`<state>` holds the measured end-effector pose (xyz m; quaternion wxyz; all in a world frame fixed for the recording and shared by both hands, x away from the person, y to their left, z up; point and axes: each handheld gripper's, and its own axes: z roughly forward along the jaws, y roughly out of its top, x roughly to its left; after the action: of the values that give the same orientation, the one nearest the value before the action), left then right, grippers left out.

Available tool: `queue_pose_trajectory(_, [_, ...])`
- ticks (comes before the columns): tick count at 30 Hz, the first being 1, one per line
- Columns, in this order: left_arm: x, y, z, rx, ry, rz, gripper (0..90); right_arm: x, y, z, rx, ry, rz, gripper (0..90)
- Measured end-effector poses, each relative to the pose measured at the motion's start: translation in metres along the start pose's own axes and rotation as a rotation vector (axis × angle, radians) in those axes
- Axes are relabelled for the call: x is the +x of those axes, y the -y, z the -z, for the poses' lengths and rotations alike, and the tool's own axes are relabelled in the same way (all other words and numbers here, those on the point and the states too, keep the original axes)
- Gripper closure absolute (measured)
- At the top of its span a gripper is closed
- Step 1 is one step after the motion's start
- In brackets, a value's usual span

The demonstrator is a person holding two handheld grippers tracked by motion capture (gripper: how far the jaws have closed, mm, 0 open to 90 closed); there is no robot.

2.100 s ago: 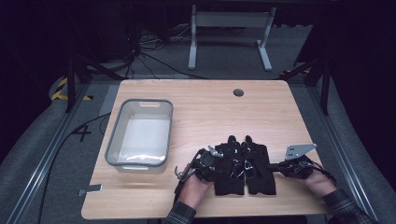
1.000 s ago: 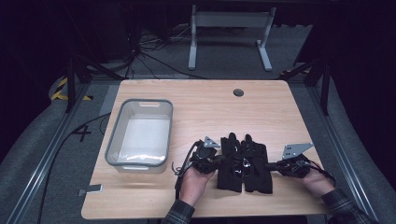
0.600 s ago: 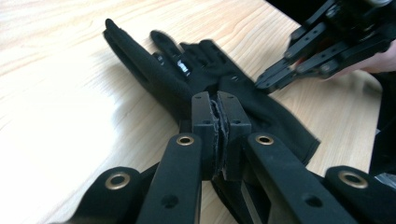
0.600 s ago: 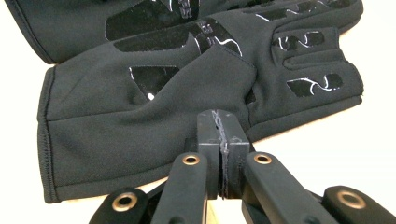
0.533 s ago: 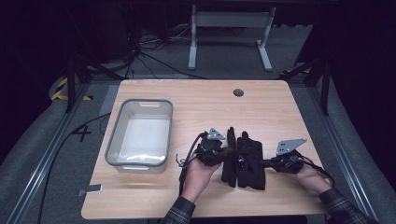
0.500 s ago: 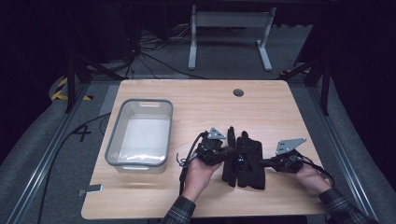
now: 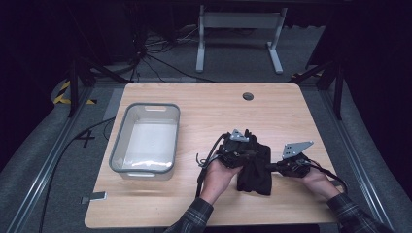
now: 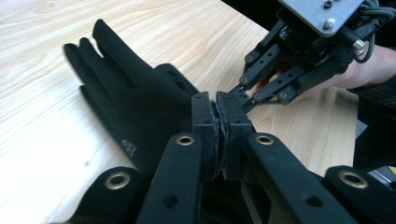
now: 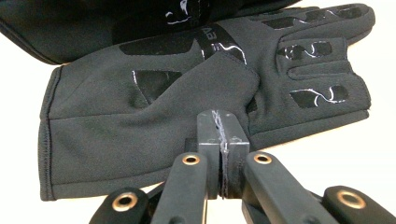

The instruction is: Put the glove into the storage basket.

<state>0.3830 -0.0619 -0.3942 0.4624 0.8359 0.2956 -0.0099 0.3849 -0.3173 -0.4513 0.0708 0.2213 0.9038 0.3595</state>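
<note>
Gripping state, left gripper (image 8: 217, 105): jaws pressed together in the left gripper view, tips resting on the black fabric; a sliver of fabric seems caught between them, though this is hard to make out.
Gripping state, right gripper (image 9: 222, 126): jaws together, pinching the folded edge of the glove near its thumb.
Gloves (image 7: 253, 165): a pair of black gloves, stacked into one dark bundle on the near right part of the table, between the two hands in the high view.
Upper glove (image 9: 205, 84): palm side showing, with glossy black grip patches on palm and fingers; cuff to the left and fingers to the right in the right gripper view.
Second glove (image 8: 133, 100): fingers spread flat on the wood, pointing away from the left gripper.
Left hand (image 7: 219, 175): holds its gripper at the left edge of the bundle.
Right hand (image 7: 318, 180): holds its gripper at the right edge of the bundle; plaid sleeve visible.
Grippers' relation: tips close to each other, facing across the gloves.
Bin (image 7: 121, 158): grey plastic tub with a pale inside, on the left part of the table, well apart from the gloves.
Table (image 7: 209, 107): light wood, with a round dark grommet (image 7: 248, 96) near its far edge.
</note>
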Motion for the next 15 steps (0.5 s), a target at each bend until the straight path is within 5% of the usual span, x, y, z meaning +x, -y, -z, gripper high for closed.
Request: queue_pose_trajectory(15, [-0.010, -0.004, -0.041, 0.045, 0.050, -0.016, 85.9, 0.000, 0.001, 0.002, -0.007, 0.015, 0.011, 90.0])
